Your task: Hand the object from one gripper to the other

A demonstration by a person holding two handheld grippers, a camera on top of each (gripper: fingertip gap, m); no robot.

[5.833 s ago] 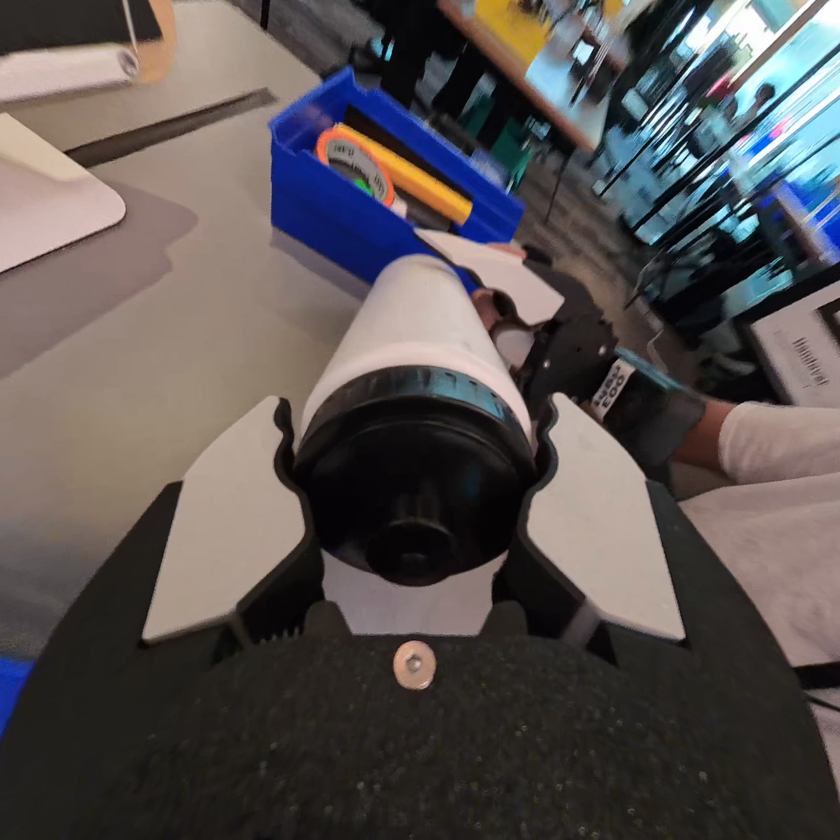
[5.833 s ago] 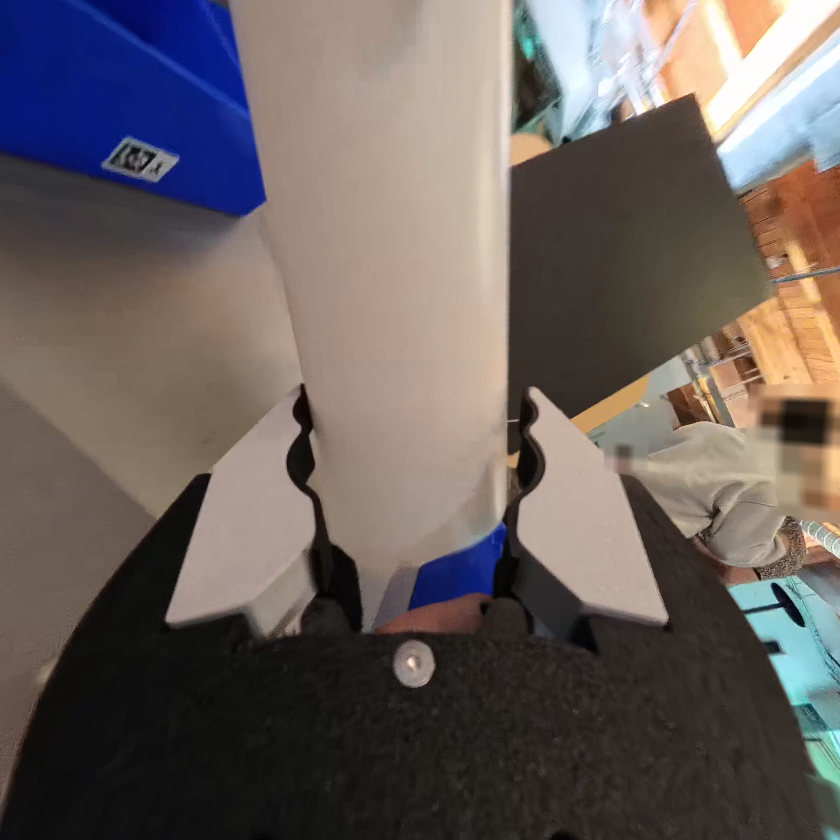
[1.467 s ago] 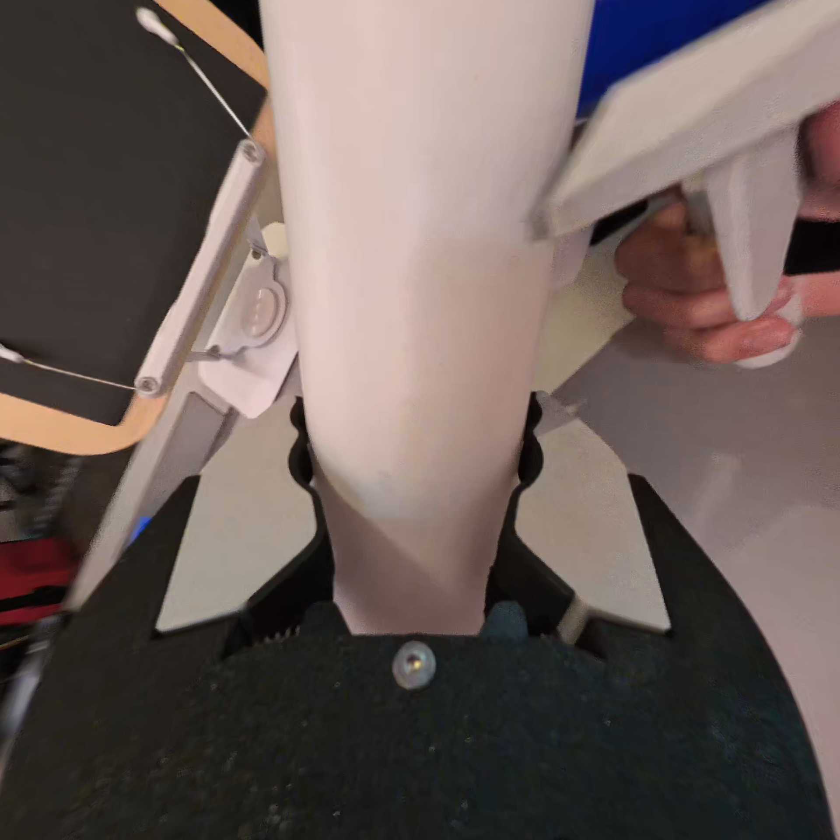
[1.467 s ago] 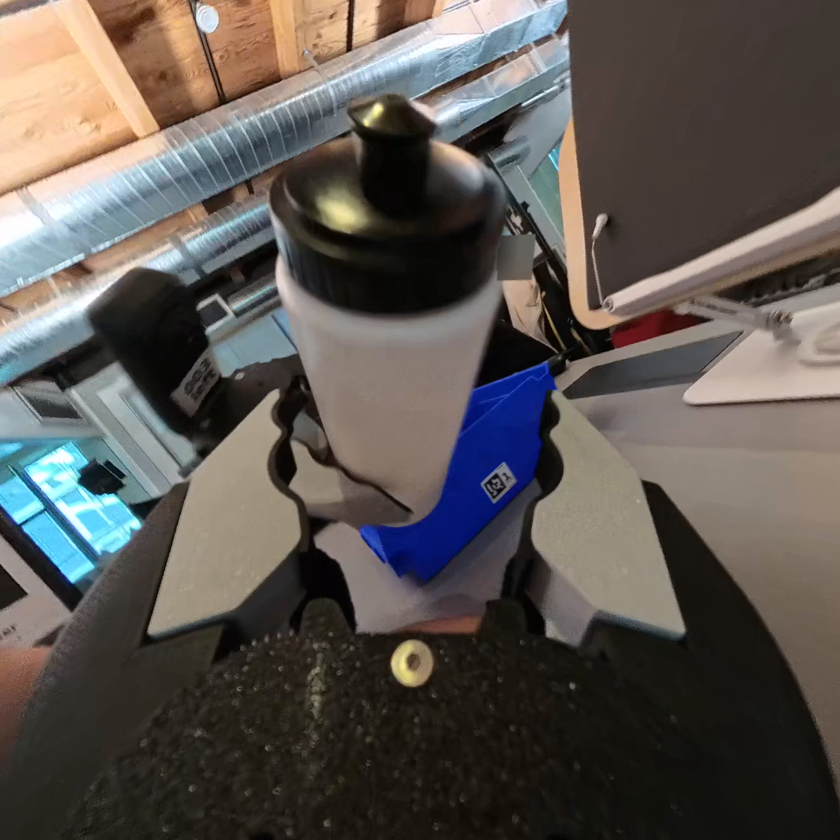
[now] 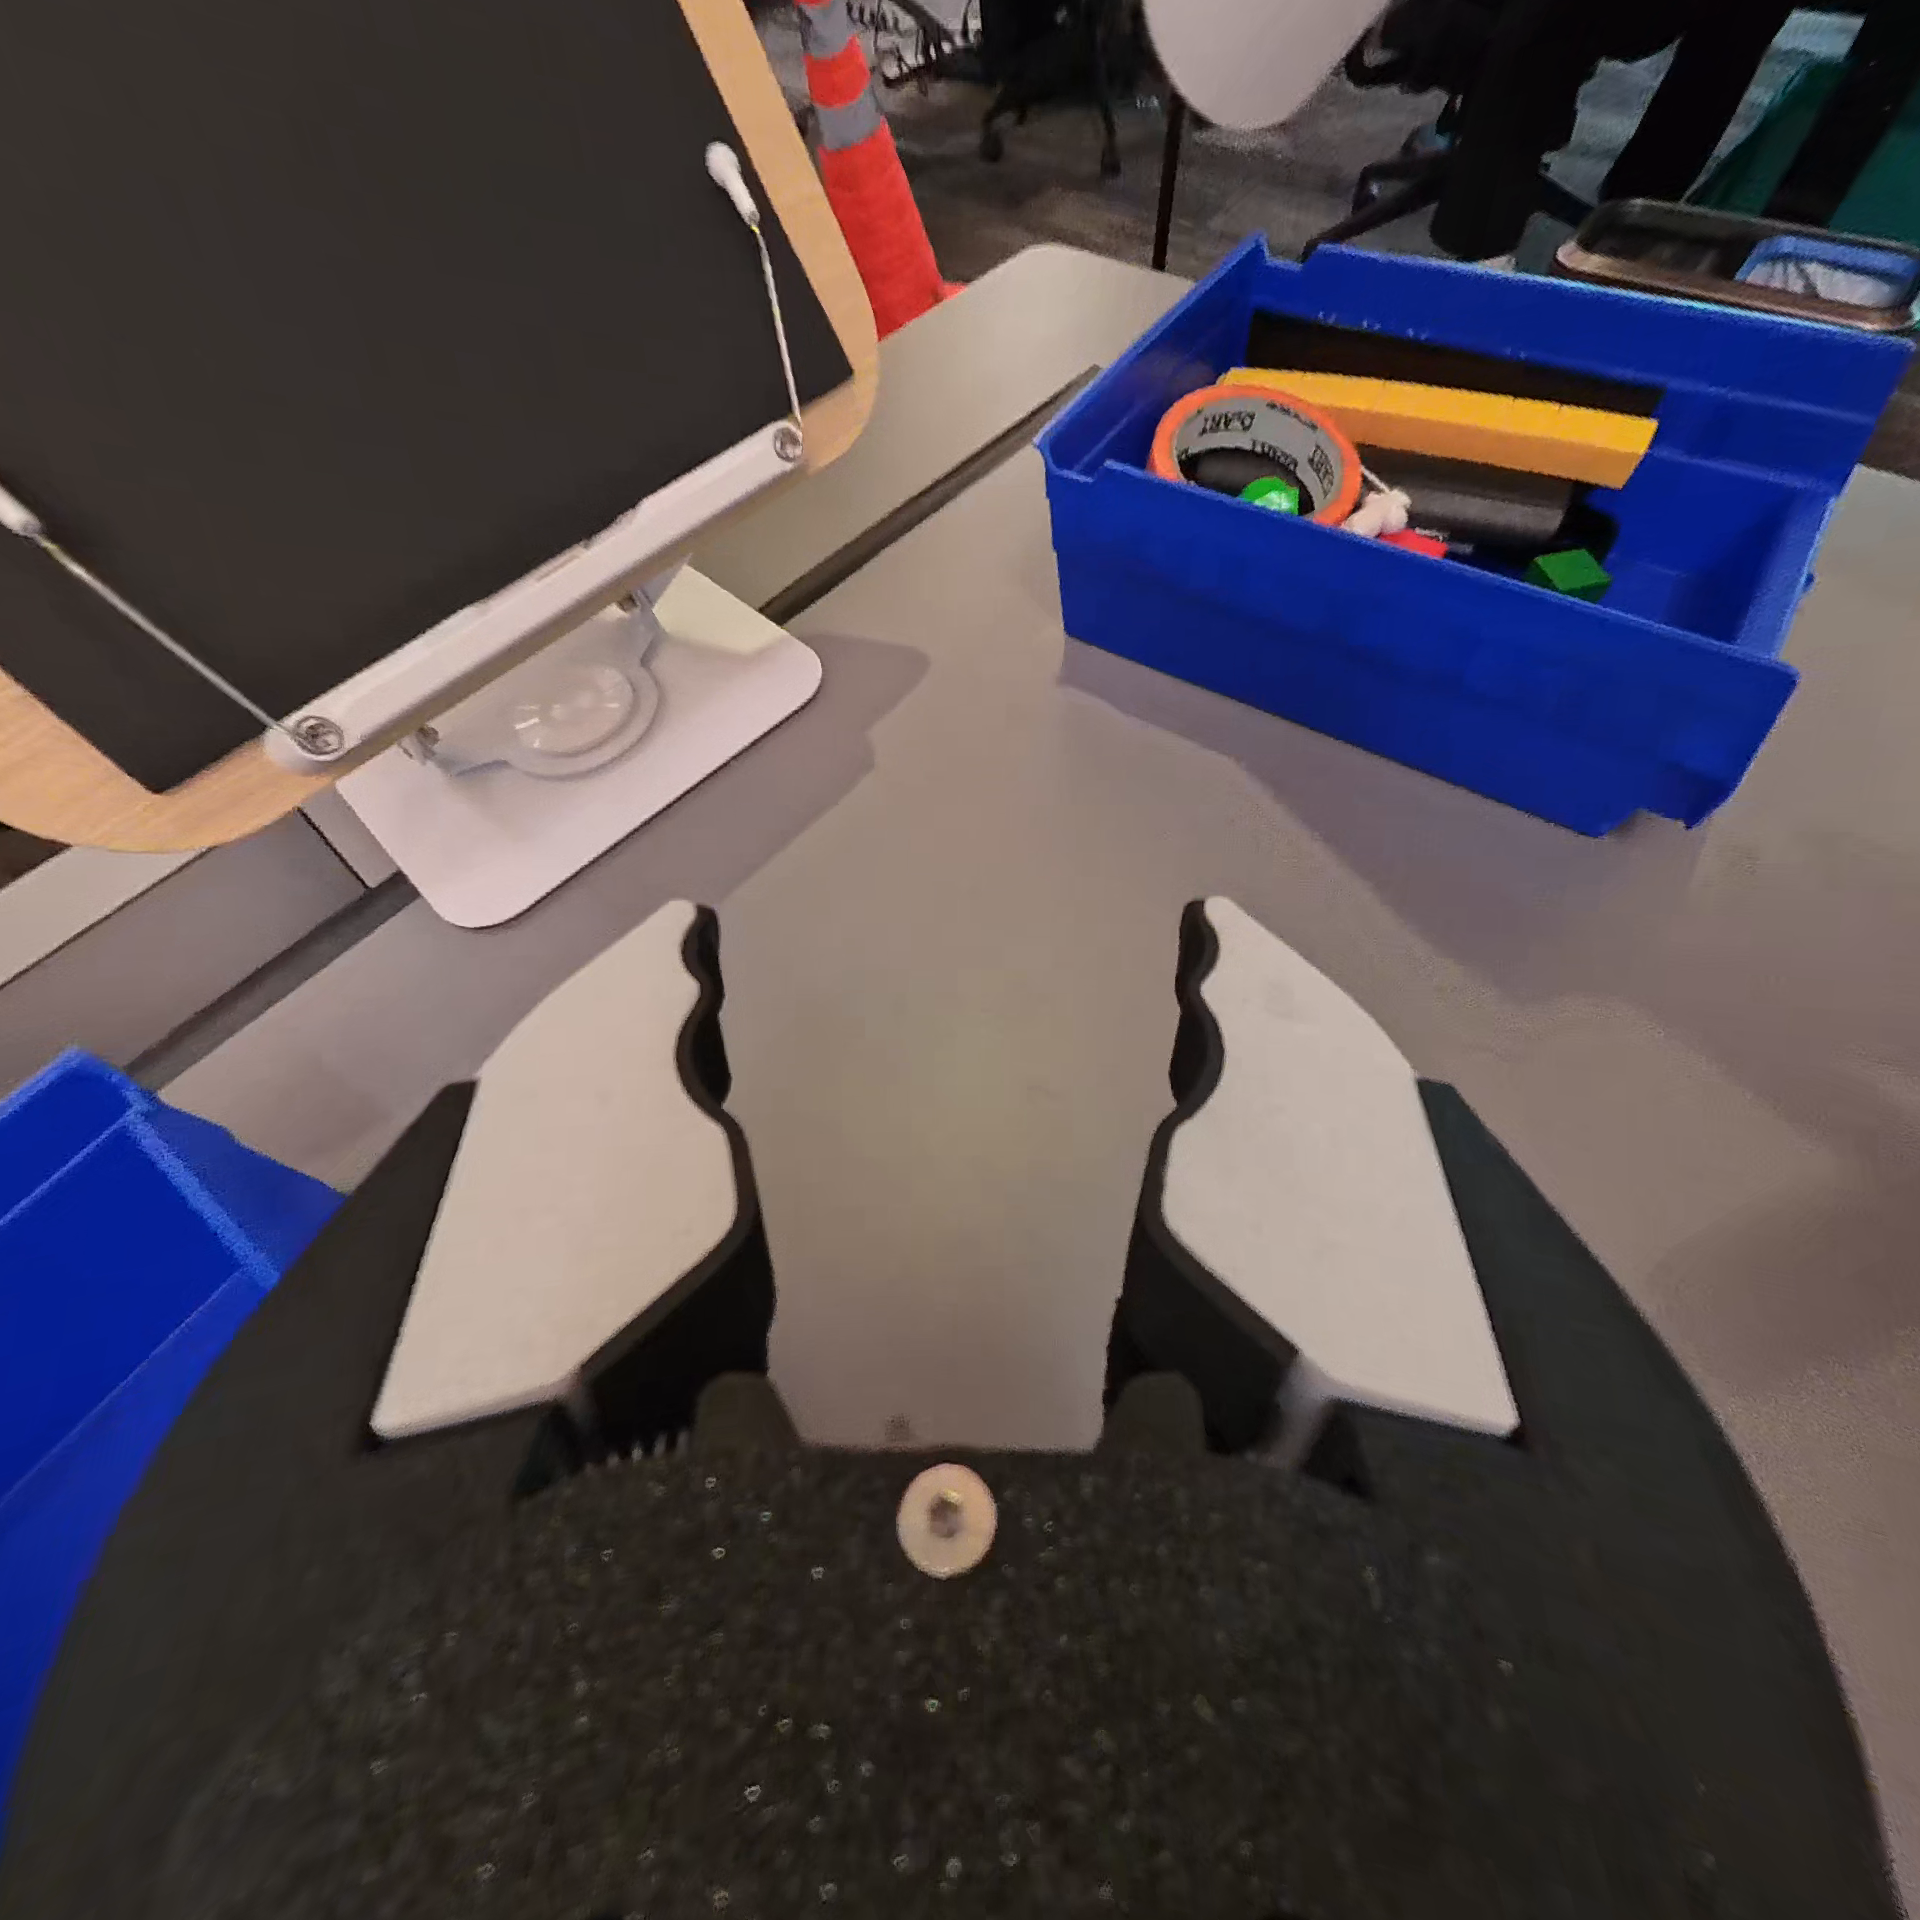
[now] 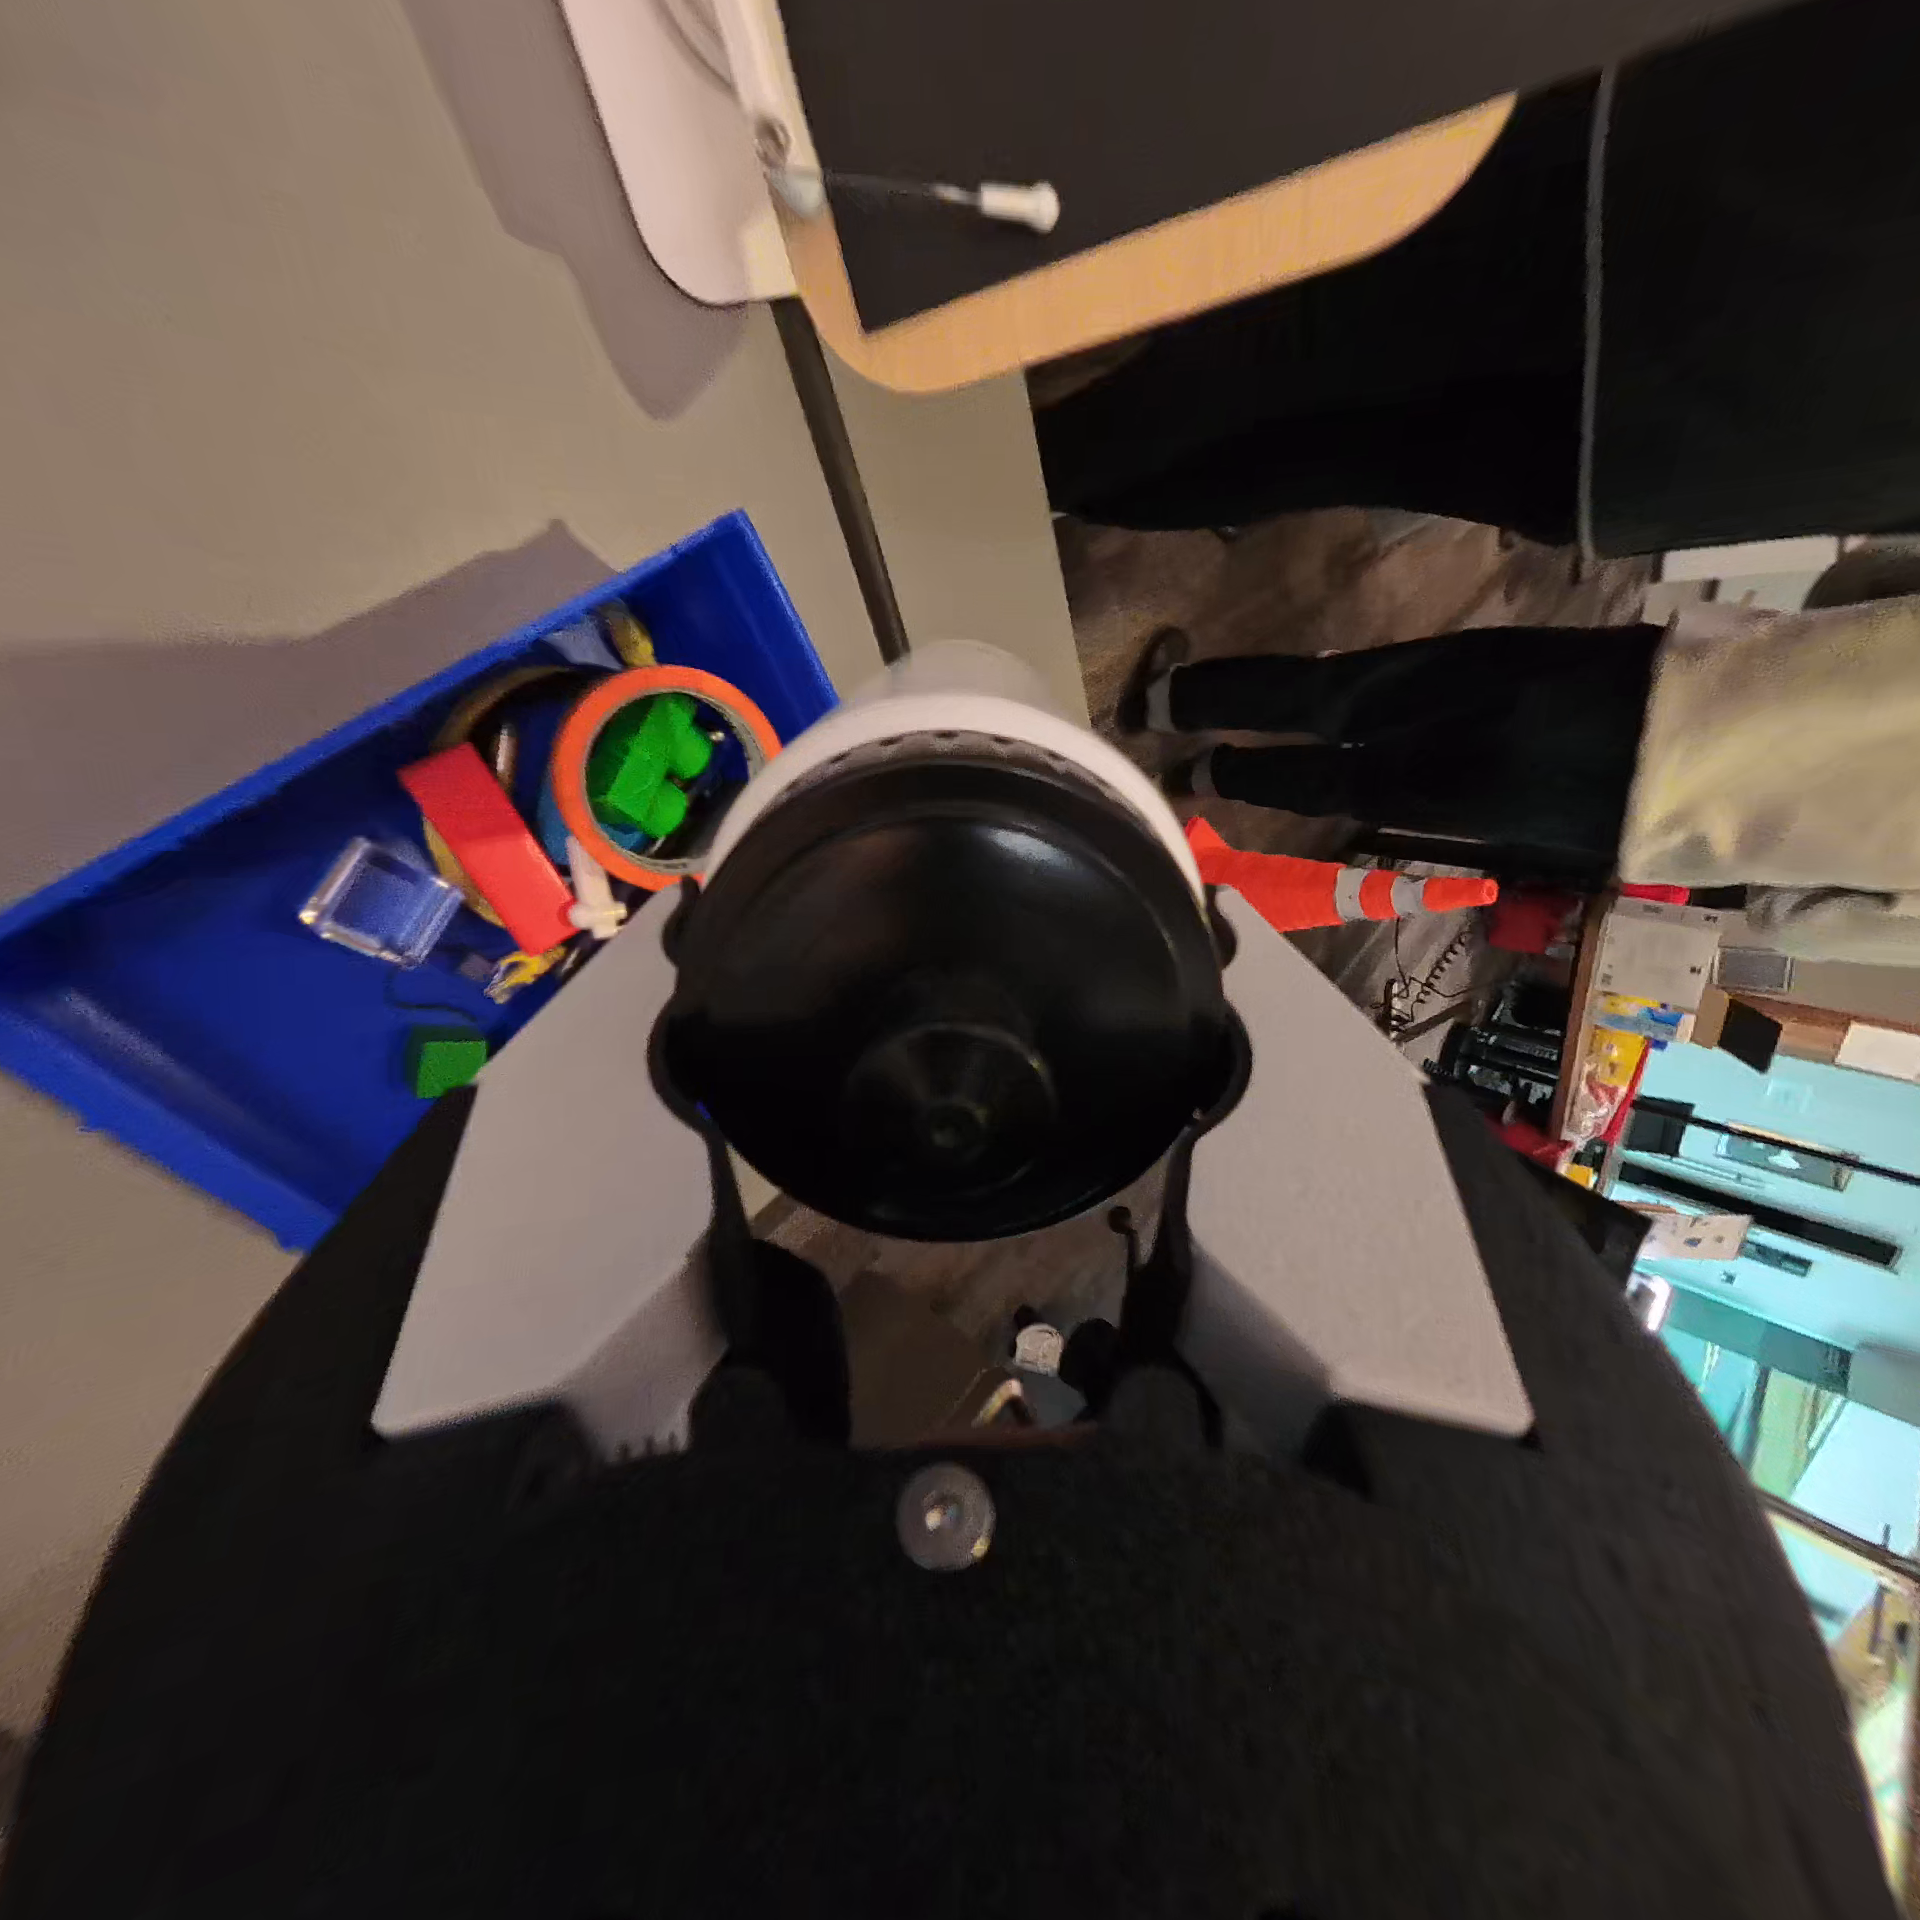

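The object is a white squeeze bottle with a black cap. My right gripper is shut on it near the cap, with the cap and spout pointing back at the camera and the white body pointing away. In the left wrist view only the bottle's rounded white bottom end shows at the top edge, high above the table. My left gripper is open and empty, low over the grey table, well apart from the bottle.
A blue bin with an orange tape roll, a yellow bar and small blocks stands at the right; it also shows in the right wrist view. A dark screen on a white stand stands at the left. Another blue bin is near left. A person stands beyond the table edge.
My left gripper has let go of the bottle, opened and drawn back over the table. My right gripper now holds the bottle alone and has turned with it.
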